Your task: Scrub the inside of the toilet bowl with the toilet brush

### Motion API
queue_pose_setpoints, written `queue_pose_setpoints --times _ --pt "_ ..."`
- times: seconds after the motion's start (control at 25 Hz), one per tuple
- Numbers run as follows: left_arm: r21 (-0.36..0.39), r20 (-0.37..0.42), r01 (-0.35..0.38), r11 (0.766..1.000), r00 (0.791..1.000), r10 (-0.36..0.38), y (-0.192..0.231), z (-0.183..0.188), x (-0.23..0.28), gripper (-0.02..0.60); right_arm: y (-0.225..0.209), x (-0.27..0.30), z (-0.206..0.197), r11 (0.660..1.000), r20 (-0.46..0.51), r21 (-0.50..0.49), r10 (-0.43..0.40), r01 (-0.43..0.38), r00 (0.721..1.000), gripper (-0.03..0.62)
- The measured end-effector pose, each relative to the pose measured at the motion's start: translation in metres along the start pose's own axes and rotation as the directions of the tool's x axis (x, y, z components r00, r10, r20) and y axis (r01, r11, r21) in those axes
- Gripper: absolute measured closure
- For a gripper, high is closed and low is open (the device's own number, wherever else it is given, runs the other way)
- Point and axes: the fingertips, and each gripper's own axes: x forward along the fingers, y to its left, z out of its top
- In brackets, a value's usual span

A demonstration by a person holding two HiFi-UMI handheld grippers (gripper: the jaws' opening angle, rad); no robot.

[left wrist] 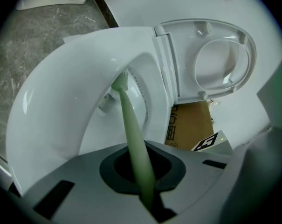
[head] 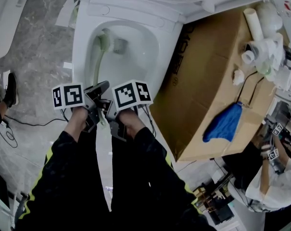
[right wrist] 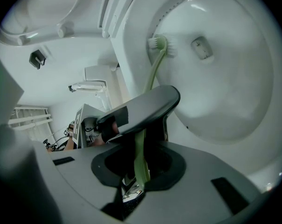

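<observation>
Brush (head: 97, 66) in the head view runs from both grippers up into the bowl (head: 140, 47), its head resting against the left inner wall near the back. My left gripper (head: 98, 91) sits further up the handle and my right gripper (head: 110, 111) just behind it. I judge this two-point hold is meant to give leverage and stop the long thin handle from twisting as I press. A box (head: 208, 81) stands just beside the toilet on the right.

In the left gripper view, my left gripper (left wrist: 145, 183) is closed on the pale green handle, which rises out of the jaws to the brush (left wrist: 120, 82) head. The bristles touch the bowl (left wrist: 61, 106) wall just under the rim, and the raised lid (left wrist: 220, 59) is out of the way.

In the right gripper view, my right gripper (right wrist: 136, 181) is clamped on the handle's lower end. The left gripper (right wrist: 141, 107) grips it just ahead. The brush (right wrist: 158, 43) head presses sideways on the bowl (right wrist: 224, 83) wall, beside a small fitting. Scrubbing looks under way; the rest of the wall presumably needs sweeping too.
</observation>
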Motion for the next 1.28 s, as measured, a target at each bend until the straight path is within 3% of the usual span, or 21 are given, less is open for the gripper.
queue_pose_setpoints --times 0.36,0.68,1.04,1.28 --pt "0.081 -0.106 0.000 0.997 0.994 0.009 -0.004 0.009 0.013 0.571 0.002 -0.003 0.021 0.996 0.124 0.060 0.064 -0.072 0.990 0.534" --pt "0.104 -0.163 0.004 0.995 0.986 0.014 -0.006 0.010 0.024 0.571 -0.001 -0.008 0.031 0.986 0.195 0.122 0.088 -0.113 0.977 0.534" --pt "0.117 -0.266 0.027 0.993 0.964 0.005 -0.010 0.005 0.041 0.572 -0.009 -0.018 0.042 0.948 0.330 0.222 0.148 -0.229 0.932 0.533" --pt "0.149 -0.344 0.054 0.987 0.939 0.001 -0.014 -0.006 0.053 0.572 -0.017 -0.028 0.046 0.939 0.437 0.177 0.193 -0.294 0.879 0.533"
